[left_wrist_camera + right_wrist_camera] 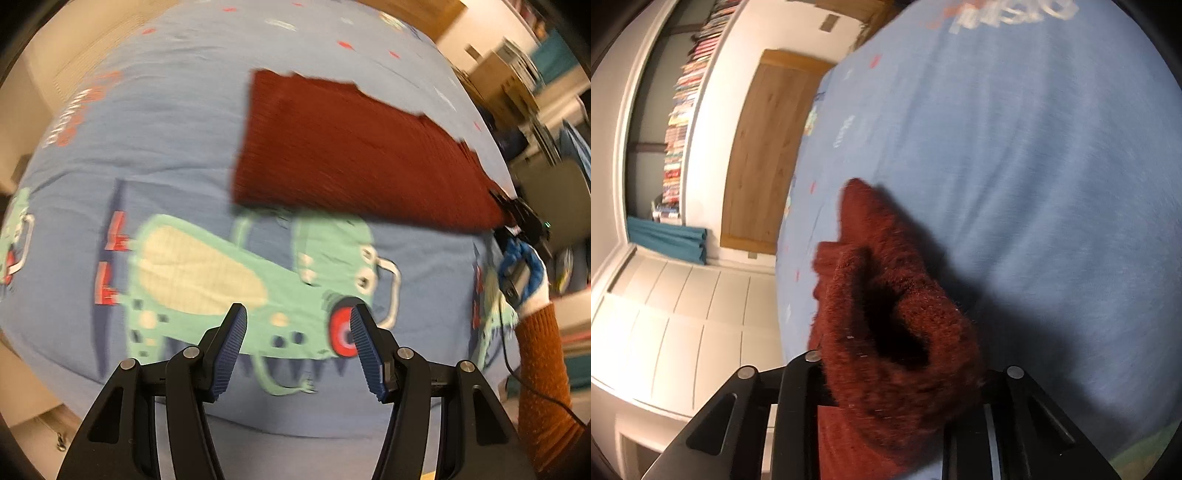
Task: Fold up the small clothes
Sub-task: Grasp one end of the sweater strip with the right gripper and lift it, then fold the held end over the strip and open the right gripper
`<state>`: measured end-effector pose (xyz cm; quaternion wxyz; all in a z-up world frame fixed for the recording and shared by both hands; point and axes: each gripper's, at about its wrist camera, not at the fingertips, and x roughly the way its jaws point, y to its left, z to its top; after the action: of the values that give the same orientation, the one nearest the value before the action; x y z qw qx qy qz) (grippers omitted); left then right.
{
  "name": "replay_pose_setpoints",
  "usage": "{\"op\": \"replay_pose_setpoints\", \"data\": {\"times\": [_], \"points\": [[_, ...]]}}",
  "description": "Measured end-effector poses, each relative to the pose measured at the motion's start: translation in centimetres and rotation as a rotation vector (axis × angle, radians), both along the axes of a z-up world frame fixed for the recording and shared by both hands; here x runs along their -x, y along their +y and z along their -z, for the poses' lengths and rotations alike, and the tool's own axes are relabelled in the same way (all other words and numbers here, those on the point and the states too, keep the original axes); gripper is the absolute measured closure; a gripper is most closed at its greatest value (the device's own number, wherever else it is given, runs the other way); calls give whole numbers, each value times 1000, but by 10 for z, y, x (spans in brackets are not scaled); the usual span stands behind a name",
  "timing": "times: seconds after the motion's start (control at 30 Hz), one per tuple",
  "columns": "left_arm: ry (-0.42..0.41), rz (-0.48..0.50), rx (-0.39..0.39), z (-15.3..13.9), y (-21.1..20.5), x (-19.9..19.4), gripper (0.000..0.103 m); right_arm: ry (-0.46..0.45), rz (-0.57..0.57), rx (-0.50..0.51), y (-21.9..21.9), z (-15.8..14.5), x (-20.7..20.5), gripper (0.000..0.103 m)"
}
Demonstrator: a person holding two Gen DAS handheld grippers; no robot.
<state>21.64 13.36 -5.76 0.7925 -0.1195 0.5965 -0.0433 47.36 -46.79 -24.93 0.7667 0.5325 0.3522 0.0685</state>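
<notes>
Dark red knitted garment point(347, 147), folded flat, lies on a light blue bedsheet printed with a mint green cartoon robot point(177, 155), ahead of and above the left gripper point(297, 326) in that gripper's view. Left gripper: its blue ribbed pads point(231, 343) stand about half apart with nothing between them, hanging over the printed figure and clear of the garment. Right gripper point(517, 216): seen from the left view at the garment's near right corner, carried by a hand in a white and blue knitted glove point(526, 275) with an orange dotted sleeve point(543, 373) behind it. In the right wrist view the red knit point(897, 332) bunches up directly over the fingertips and hides them; the fabric rises from between the black finger arms, so the jaws are clenched on the garment's edge. To the left of the right gripper stand a wooden headboard point(764, 147), a shelf of books point(683, 110) and white panelled cabinets point(676, 314).
</notes>
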Motion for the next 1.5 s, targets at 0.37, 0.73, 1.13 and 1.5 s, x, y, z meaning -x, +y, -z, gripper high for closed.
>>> {"op": "replay_pose_setpoints", "data": {"times": [0.37, 0.73, 1.13, 1.5], "points": [[-38, -127, 52, -13, 64, 24, 50, -50, -174, 101, 88, -85, -44, 81], [-26, -237, 89, 0, 123, 47, 50, -110, -463, 146, 270, -119, -78, 81], [1, -302, 141, 22, 160, 62, 50, -283, -974, 820, 451, -77, 1, 81], [8, -271, 173, 32, 166, 63, 50, -408, -1082, 1278, 493, -55, 61, 72]]}}
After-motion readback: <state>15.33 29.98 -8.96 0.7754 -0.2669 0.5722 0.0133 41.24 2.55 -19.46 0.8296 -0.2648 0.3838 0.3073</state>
